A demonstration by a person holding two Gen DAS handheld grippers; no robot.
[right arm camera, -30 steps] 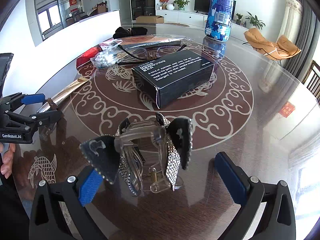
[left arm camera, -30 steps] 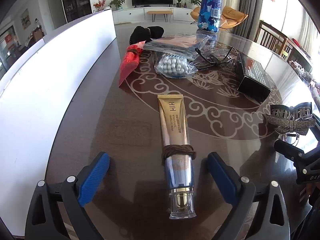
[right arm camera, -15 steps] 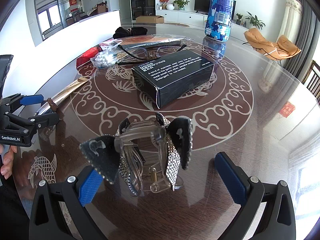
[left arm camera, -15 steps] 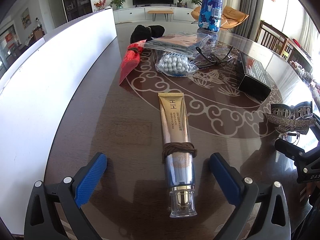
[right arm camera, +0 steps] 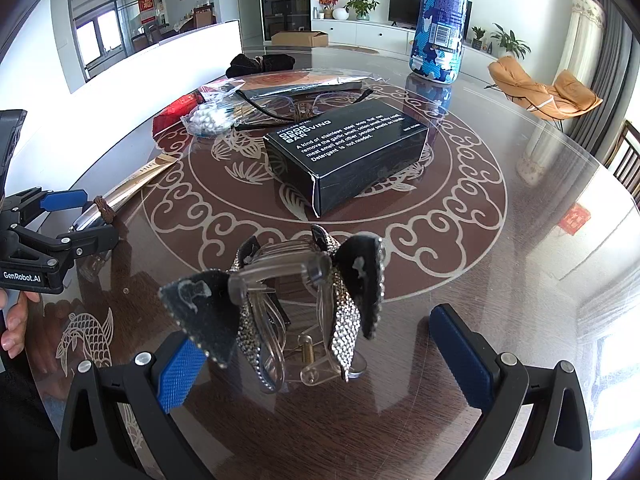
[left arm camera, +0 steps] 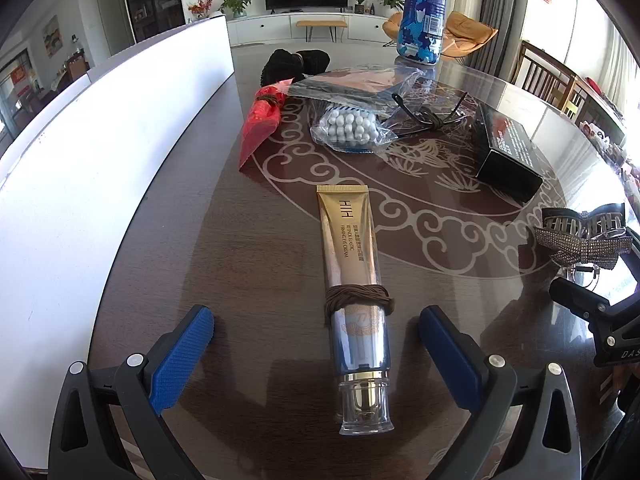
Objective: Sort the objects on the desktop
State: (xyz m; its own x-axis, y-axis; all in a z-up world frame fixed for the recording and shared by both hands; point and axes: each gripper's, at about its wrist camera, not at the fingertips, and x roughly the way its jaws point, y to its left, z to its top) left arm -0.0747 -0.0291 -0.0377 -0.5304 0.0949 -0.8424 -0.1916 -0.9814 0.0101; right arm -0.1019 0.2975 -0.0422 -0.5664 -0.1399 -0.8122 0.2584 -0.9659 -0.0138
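Now we hold the left gripper [left arm camera: 316, 338] spread around a glossy gold tube [left arm camera: 352, 276], and the right gripper [right arm camera: 316, 344] spread around a rhinestone hair clip [right arm camera: 296, 304].

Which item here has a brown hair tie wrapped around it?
The gold cream tube lying between the left tongs; the black box has none.

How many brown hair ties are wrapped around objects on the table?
3, as far as visible: one around the gold cream tube at, one on the red packet at, and one binding the glasses at. Others may be hidden.
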